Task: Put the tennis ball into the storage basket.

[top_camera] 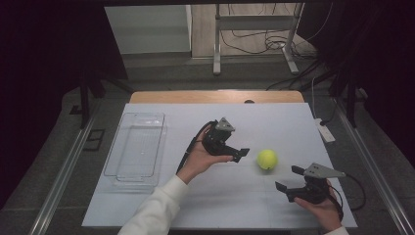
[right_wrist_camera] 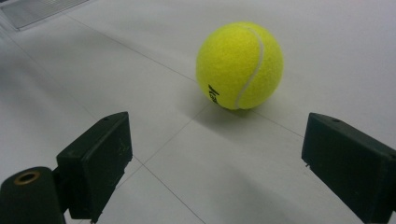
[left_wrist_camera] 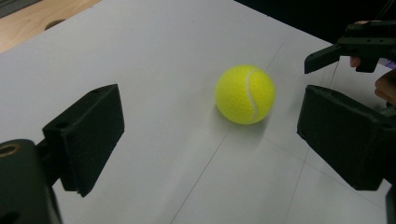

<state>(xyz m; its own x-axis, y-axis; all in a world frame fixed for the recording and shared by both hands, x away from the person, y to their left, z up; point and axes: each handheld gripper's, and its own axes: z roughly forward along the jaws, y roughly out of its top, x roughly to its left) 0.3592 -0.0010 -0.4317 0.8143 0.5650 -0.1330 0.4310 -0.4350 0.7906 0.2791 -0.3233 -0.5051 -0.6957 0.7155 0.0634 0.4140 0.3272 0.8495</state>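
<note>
Table (top_camera: 147, 205): covered by a white sheet; a strip of bare wood shows along the far edge. Near edge cut off by the frame.
Tray (top_camera: 134, 147): clear plastic, lying on the left part of the table, well apart from the ball; hard to make out against the sheet, its contents cannot be told.
Left gripper (top_camera: 241, 153): held in the left hand (top_camera: 200, 159), jaws spread apart, grasping nothing, pointed at the ball from just beside it. Sleeve cut off at the bottom edge.
Right gripper (top_camera: 288, 178): held in the right hand (top_camera: 320, 208), jaws spread wide, grasping nothing, near the ball on its near right side. Hand partly cut off.
Ball (top_camera: 267, 159): yellow tennis ball, resting on the table between the two grippers, touching neither. Black print on it, too small to read in the right gripper view.
</note>
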